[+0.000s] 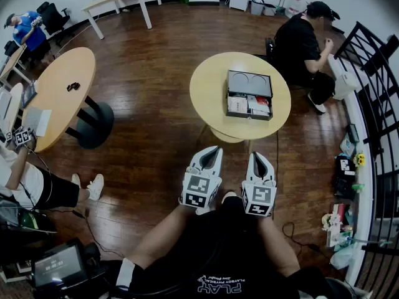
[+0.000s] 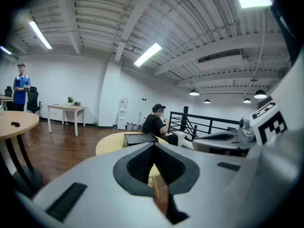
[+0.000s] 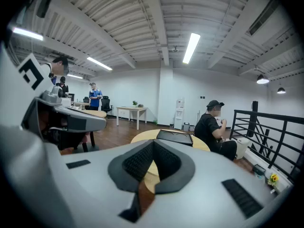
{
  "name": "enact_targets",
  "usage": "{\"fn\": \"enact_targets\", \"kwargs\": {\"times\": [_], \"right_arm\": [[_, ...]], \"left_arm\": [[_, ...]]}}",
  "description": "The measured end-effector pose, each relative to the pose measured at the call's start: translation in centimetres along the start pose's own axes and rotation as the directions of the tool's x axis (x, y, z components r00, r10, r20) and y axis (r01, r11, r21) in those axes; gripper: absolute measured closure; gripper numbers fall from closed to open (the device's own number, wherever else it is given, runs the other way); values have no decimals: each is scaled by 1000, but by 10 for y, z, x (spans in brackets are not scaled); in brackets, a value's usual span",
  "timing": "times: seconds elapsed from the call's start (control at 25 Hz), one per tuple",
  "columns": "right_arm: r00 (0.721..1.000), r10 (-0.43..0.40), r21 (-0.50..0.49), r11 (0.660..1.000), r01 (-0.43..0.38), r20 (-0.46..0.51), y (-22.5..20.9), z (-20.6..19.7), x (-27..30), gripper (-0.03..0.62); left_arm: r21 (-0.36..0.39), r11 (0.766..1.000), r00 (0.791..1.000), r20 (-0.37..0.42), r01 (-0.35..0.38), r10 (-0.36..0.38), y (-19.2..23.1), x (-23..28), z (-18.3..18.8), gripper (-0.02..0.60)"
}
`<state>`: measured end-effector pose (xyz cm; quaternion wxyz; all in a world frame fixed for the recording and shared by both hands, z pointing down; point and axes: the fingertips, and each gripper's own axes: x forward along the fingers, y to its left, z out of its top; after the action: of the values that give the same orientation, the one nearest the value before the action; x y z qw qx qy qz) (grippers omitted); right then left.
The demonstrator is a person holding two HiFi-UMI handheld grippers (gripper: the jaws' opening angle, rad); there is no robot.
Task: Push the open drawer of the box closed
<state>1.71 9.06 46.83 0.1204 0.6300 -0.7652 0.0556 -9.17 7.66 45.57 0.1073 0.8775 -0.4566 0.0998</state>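
A dark box (image 1: 249, 83) sits on the round light-wood table (image 1: 209, 92) ahead of me. Its drawer (image 1: 249, 106) is pulled out toward me and holds white and red items. In the gripper views the box (image 2: 139, 138) (image 3: 175, 137) shows low, just beyond the jaw tips. Both grippers are held near my lap, well short of the table. My left gripper (image 1: 213, 149) (image 2: 153, 146) is shut with nothing between its jaws. The right gripper (image 1: 254, 156) (image 3: 153, 144) is also shut and empty.
A person in black (image 1: 302, 42) sits at the far right side of the table. A black railing (image 1: 374, 98) runs along the right. A second round table (image 1: 62, 89) stands at the left, with a seated person's legs (image 1: 59, 189) near it. Wooden floor lies between.
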Motion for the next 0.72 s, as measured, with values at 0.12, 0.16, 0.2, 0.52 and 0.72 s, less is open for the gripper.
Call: {"fn": "enact_targets", "kwargs": {"times": [0.12, 0.16, 0.2, 0.52, 0.72], "right_arm": [[999, -21, -12, 1000, 20, -37, -22, -6, -6, 589], [999, -25, -15, 1000, 25, -45, -27, -7, -7, 589], [998, -27, -16, 1000, 26, -50, -31, -7, -5, 589], [995, -10, -20, 1000, 8, -98, -67, -14, 48, 589], [995, -6, 15, 1000, 8, -100, -87, -19, 83, 589]], "left_arm": [[-45, 999, 1000, -12, -8, 8, -10, 14, -9, 584], [-58, 998, 1000, -22, -7, 5, -12, 18, -12, 584], [-65, 998, 999, -33, -6, 4, -13, 23, -14, 584], [4, 999, 998, -53, -39, 39, -2, 80, -4, 584], [3, 997, 992, -97, -75, 75, 12, 119, -8, 584]]}}
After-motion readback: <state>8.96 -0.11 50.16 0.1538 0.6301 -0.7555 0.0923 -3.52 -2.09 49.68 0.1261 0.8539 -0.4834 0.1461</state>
